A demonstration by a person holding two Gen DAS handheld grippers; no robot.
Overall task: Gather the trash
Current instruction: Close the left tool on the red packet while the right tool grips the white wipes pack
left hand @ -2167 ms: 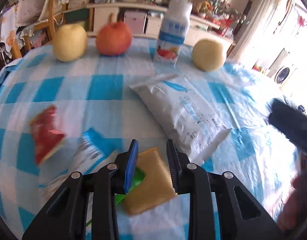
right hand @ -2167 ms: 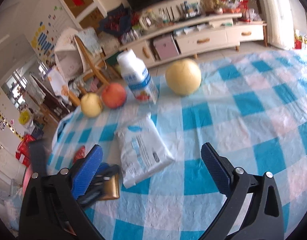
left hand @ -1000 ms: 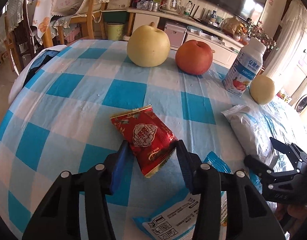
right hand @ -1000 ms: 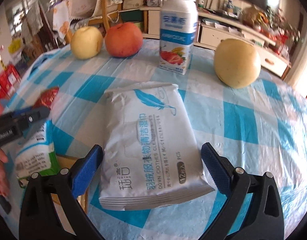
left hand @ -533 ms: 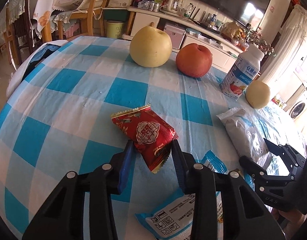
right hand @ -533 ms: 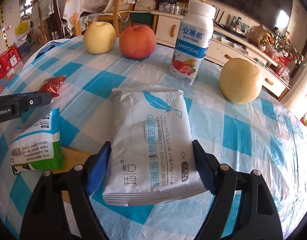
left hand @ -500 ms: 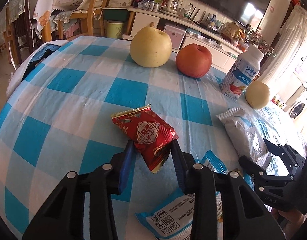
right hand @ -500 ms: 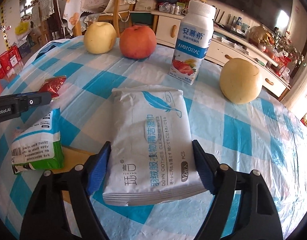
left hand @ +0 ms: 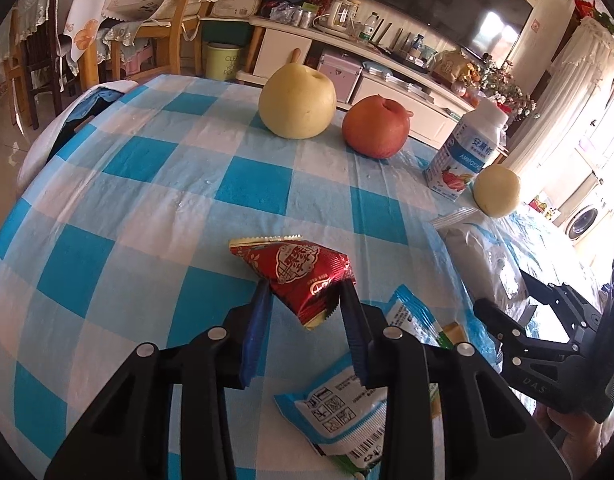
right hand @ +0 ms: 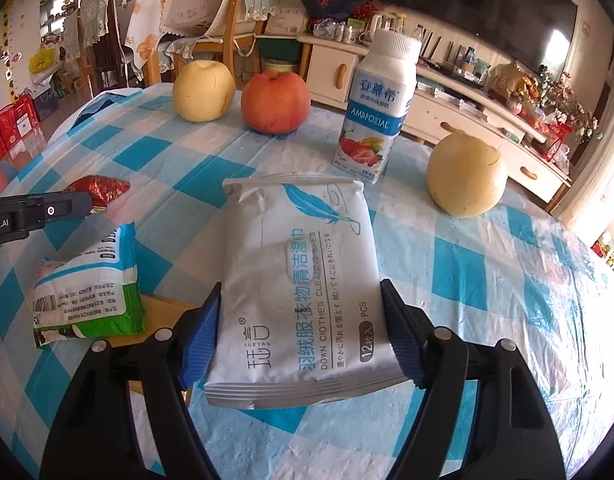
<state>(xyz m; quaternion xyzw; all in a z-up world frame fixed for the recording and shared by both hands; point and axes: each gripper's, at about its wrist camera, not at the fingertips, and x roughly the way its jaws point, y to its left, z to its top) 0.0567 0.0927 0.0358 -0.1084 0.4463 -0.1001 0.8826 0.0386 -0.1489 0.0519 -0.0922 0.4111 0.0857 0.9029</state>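
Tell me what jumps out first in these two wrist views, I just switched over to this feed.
The left gripper is shut on a red snack wrapper at the near edge of the blue-checked table, and the right gripper clamps a big white wipes pack by its sides. Both sets of jaws have just been closing. Behind them stand two yellow pears, a red apple and a yogurt bottle.

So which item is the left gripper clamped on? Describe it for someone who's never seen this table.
On the blue-and-white checked tablecloth, look nearer than the row of fruit. The left gripper pinches a small red foil snack wrapper: the only red packet, beside a blue, white and green one.
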